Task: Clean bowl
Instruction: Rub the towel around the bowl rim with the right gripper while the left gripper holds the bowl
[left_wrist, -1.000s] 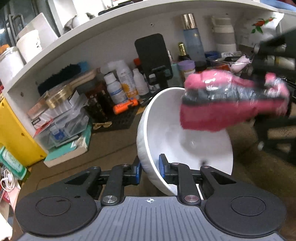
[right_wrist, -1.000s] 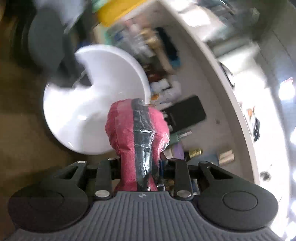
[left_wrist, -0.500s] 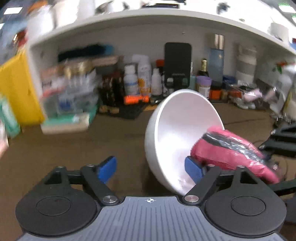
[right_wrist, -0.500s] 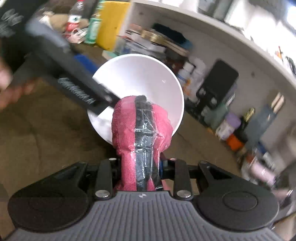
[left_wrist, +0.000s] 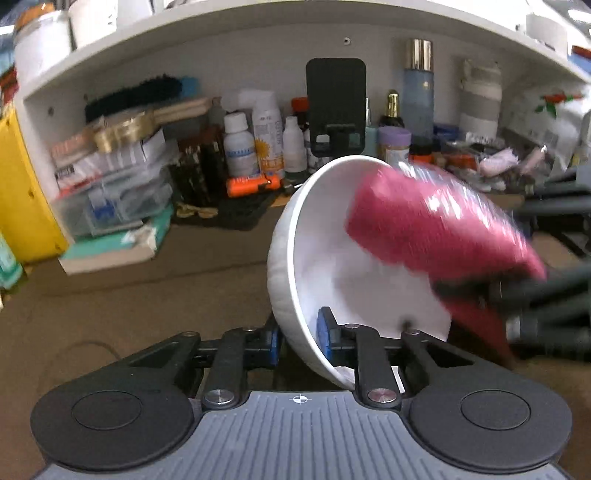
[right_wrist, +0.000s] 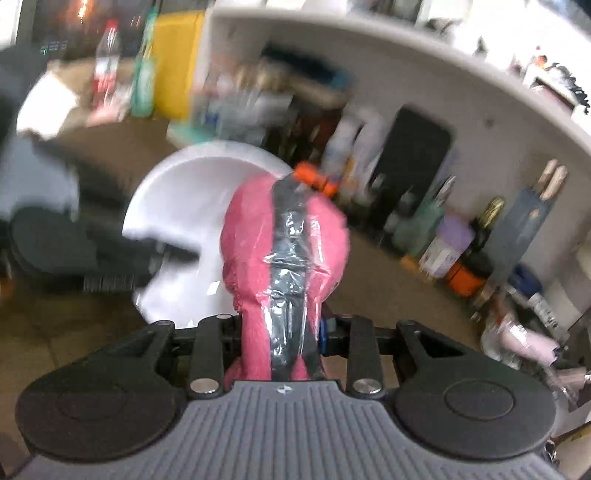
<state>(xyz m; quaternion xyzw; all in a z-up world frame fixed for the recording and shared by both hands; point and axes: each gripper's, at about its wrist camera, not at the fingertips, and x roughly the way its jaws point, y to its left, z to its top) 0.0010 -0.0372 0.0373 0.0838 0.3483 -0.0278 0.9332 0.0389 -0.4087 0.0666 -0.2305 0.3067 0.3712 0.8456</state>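
Observation:
A white bowl (left_wrist: 325, 236) is tilted on its side, opening to the right. My left gripper (left_wrist: 297, 334) is shut on the bowl's lower rim, one blue pad outside and one inside. My right gripper (right_wrist: 280, 336) is shut on a pink cloth wad (right_wrist: 284, 236) bound with dark tape and clear film. The wad's tip sits inside the bowl (right_wrist: 192, 199). In the left wrist view the pink wad (left_wrist: 424, 225) reaches in from the right, blurred by motion.
A white shelf unit (left_wrist: 258, 29) stands behind, crowded with bottles (left_wrist: 240, 144), a black phone stand (left_wrist: 335, 103), a clear plastic box (left_wrist: 110, 192) and a yellow box (left_wrist: 22, 192). An orange marker (left_wrist: 253, 184) lies on a black mat. Brown tabletop (left_wrist: 129, 306) lies below.
My left gripper, open half a second ago, has shut on the bowl's rim again. The pink wad has moved up across the bowl's inside.

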